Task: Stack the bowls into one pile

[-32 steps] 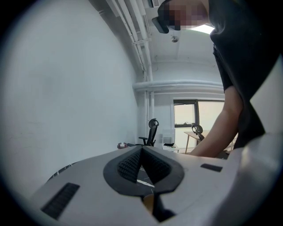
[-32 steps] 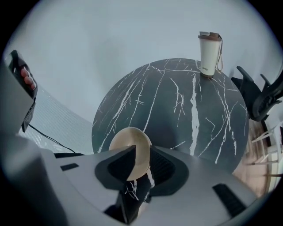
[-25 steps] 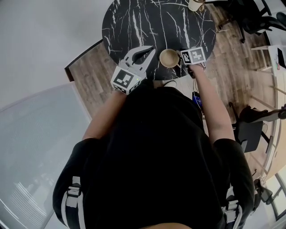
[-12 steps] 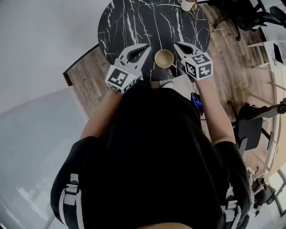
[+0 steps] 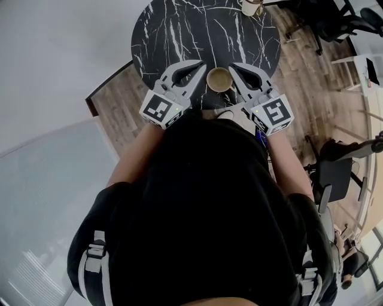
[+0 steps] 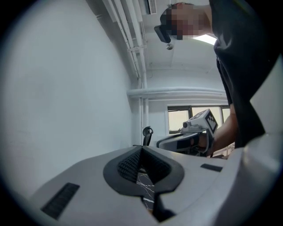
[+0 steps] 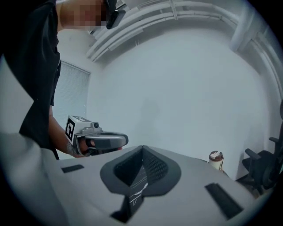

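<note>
**On the marble table: one pile, both grippers free**

Down on the black marble table [image 5: 179, 30], the head view gives me a single tan bowl stack [image 5: 219, 79] near the edge closest to me. I cannot tell how many bowls nest in it. I see no loose bowl anywhere else on the top, so I judge the stacking done, with nothing left but to pull away. The left gripper [image 5: 201, 63] sits just left of the pile and the right gripper [image 5: 234, 66] just right of it. Neither touches the pile. A small lidded cup [image 5: 251, 6] stands well apart at the far rim. The marker cubes carry only black-and-white square patterns, no words.

Through the left gripper view, the left gripper's [image 6: 141, 149] jaws are pressed together with nothing between them. Only a sliver of marble shows below the pads. The other gripper hangs level off to the right.

Through the right gripper view, that gripper's [image 7: 142, 148] jaws are likewise closed and empty. The lidded cup [image 7: 215, 160] shows at the right, its label too small to read. I find no brand or legible writing in any view.
</note>
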Demonstrator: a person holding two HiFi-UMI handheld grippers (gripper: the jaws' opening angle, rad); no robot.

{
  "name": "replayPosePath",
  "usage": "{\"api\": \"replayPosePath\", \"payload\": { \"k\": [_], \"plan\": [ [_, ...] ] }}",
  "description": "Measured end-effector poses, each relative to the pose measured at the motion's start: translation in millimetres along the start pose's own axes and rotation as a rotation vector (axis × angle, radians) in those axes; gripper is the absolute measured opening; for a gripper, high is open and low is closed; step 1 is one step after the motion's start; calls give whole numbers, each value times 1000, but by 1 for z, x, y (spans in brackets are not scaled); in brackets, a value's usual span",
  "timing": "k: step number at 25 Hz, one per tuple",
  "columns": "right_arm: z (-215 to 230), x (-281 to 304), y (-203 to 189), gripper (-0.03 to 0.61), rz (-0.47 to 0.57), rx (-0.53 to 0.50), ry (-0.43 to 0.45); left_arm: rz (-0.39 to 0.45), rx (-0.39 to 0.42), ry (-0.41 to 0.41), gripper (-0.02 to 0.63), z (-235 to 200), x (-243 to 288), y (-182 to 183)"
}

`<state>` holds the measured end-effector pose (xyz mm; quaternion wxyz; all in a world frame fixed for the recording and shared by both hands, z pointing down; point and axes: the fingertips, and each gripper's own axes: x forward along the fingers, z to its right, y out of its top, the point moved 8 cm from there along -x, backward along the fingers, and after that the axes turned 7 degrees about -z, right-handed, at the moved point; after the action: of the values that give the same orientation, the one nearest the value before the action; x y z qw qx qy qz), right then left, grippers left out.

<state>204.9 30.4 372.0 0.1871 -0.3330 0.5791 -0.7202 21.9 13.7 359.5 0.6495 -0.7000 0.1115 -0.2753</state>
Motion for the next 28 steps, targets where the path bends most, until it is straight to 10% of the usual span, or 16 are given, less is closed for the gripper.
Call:
{"api": "replayPosePath", "payload": {
  "k": [28],
  "plan": [
    [-1, 3, 7, 3, 44, -27, 16, 10, -1, -25, 5, -2, 8, 5]
  ]
}}
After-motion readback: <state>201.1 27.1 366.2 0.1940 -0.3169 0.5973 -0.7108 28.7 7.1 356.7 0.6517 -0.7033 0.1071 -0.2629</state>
